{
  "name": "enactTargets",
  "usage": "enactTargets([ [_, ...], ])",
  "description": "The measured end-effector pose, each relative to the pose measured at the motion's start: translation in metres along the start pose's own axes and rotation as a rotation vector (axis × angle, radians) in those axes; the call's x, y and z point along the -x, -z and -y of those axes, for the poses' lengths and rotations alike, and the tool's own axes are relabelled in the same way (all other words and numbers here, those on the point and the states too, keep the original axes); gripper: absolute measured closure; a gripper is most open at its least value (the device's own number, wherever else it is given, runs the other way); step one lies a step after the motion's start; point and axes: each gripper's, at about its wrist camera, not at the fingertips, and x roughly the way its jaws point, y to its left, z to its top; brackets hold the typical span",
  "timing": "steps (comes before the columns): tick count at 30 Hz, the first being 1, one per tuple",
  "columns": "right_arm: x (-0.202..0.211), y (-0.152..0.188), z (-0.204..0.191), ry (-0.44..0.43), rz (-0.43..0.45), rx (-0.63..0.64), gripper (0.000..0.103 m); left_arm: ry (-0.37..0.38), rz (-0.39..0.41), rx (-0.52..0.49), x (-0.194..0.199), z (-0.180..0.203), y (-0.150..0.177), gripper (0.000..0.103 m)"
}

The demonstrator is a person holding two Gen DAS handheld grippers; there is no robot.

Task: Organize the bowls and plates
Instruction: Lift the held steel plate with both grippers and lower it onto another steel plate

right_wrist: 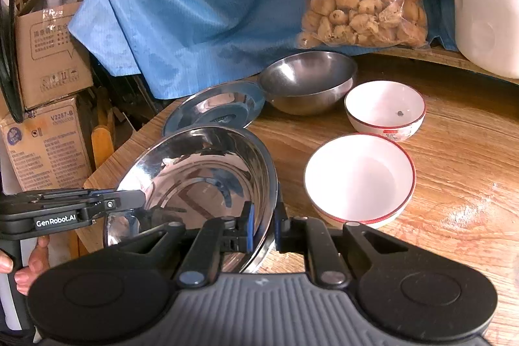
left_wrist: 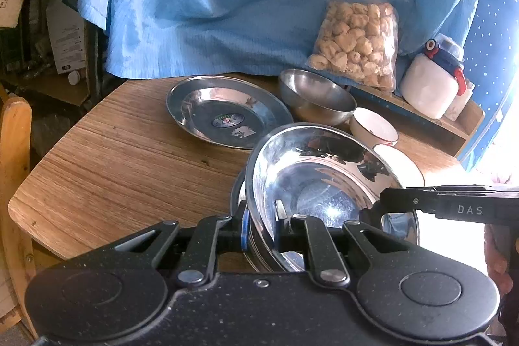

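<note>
Left wrist view: our left gripper [left_wrist: 261, 227] clamps the shiny steel bowl's [left_wrist: 324, 171] near rim. Our right gripper [right_wrist: 263, 227] pinches its opposite rim. The bowl sits tilted on the counter [left_wrist: 123, 158], just before the steel plate [left_wrist: 227, 115].

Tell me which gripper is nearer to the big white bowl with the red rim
Right. The right gripper, clamped on the shiny steel plate, sits just beside the big white bowl. The left gripper grips the plate's far edge, away from it.

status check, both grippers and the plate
Left hand-held gripper and right hand-held gripper both shut on shiny steel plate, tilted. Nearest white bowl close alongside.
</note>
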Motion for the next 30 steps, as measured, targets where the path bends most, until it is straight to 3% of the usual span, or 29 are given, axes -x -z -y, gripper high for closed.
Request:
enactTargets([
  [7, -0.001, -0.001, -0.005, 0.003, -0.001, 0.025, 0.089, -0.04, 0.01, -0.034, 0.001, 0.004, 0.001, 0.087],
  [30, -0.006, 0.002, -0.025, 0.087, 0.006, 0.169, 0.083, -0.066, 0.008, -0.069, -0.002, 0.005, 0.001, 0.08],
])
